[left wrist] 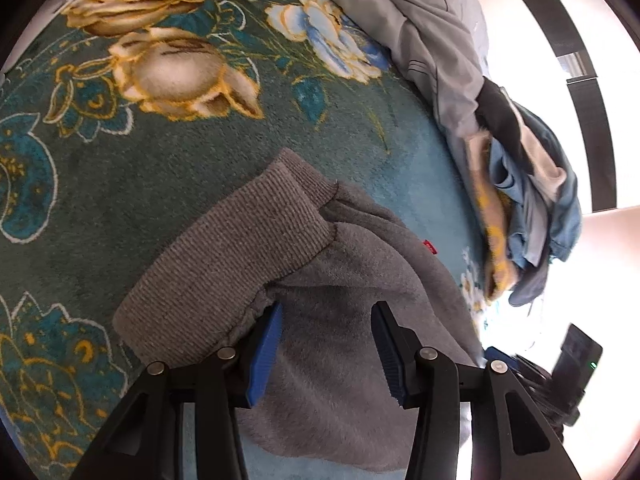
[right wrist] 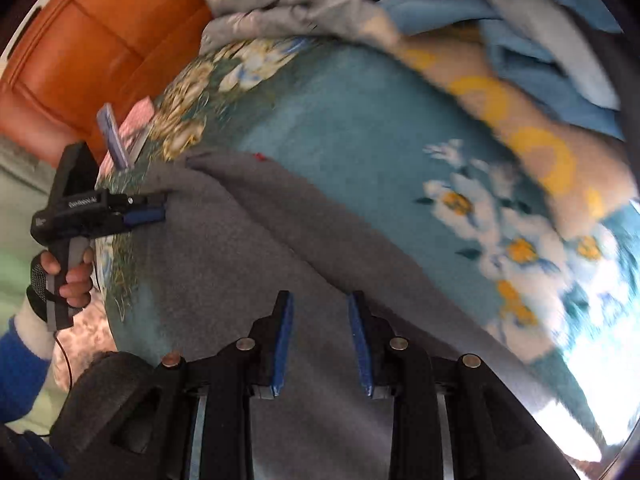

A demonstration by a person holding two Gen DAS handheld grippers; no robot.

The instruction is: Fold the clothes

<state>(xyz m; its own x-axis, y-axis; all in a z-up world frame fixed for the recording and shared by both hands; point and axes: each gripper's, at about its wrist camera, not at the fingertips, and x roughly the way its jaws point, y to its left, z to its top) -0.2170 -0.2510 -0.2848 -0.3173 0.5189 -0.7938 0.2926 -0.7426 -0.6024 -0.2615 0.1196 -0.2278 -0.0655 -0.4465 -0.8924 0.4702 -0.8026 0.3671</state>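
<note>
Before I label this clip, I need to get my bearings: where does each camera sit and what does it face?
Left wrist: on the left gripper, facing the grey garment's ribbed cuff on the floral blanket.
Right wrist: on the right gripper, over the same garment; the person's hand holding the left gripper shows.
Shared: garment, blanket, the clothes pile.

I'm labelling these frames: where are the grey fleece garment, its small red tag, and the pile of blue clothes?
grey fleece garment (left wrist: 344,280), left wrist view, fleece body.
small red tag (left wrist: 429,246), left wrist view, whole tag.
pile of blue clothes (left wrist: 528,200), left wrist view, light-blue fold.
</note>
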